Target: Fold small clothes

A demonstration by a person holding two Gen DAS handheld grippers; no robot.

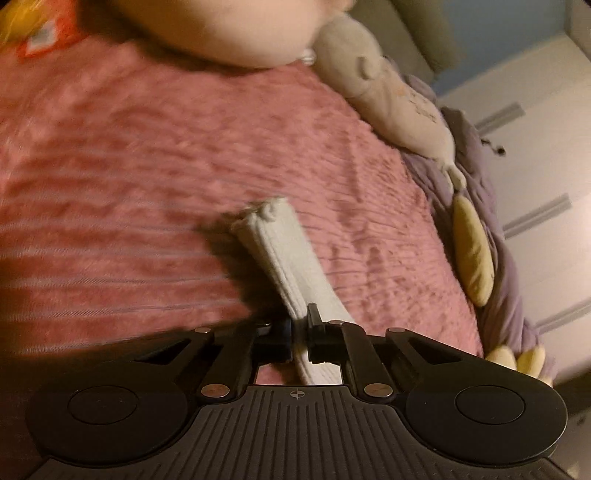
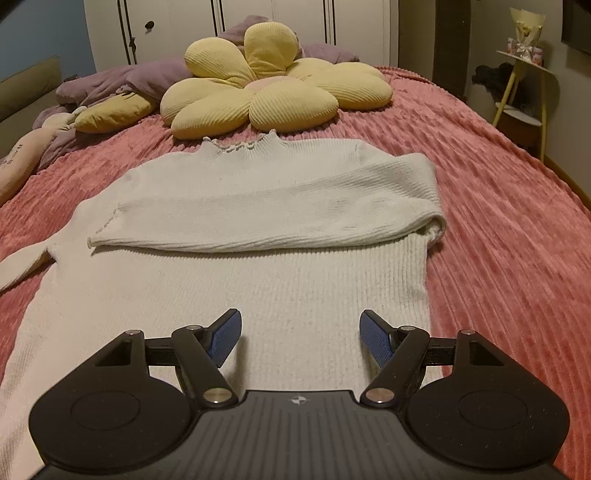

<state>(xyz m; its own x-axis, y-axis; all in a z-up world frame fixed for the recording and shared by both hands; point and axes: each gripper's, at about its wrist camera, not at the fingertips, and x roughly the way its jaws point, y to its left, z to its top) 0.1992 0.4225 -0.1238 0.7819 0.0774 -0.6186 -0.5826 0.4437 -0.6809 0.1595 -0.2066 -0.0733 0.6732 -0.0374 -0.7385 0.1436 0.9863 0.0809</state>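
A white ribbed sweater (image 2: 258, 266) lies flat on the pink bedspread (image 2: 498, 221), neck away from me. Its right sleeve (image 2: 266, 210) is folded across the chest. My right gripper (image 2: 300, 341) is open and empty, low over the sweater's lower body. In the left wrist view my left gripper (image 1: 300, 332) is shut on the sweater's left sleeve (image 1: 280, 251). The sleeve hangs forward from the jaws, with its cuff over the pink bedspread (image 1: 129, 166). In the right wrist view only the start of that left sleeve (image 2: 22, 266) shows at the left edge.
A yellow flower cushion (image 2: 273, 88) and a purple blanket (image 2: 122, 81) lie at the head of the bed. A beige plush toy (image 1: 391, 85) lies by the bed's edge. White wardrobe doors (image 2: 236, 26) stand behind. A small side table (image 2: 524, 92) is at the right.
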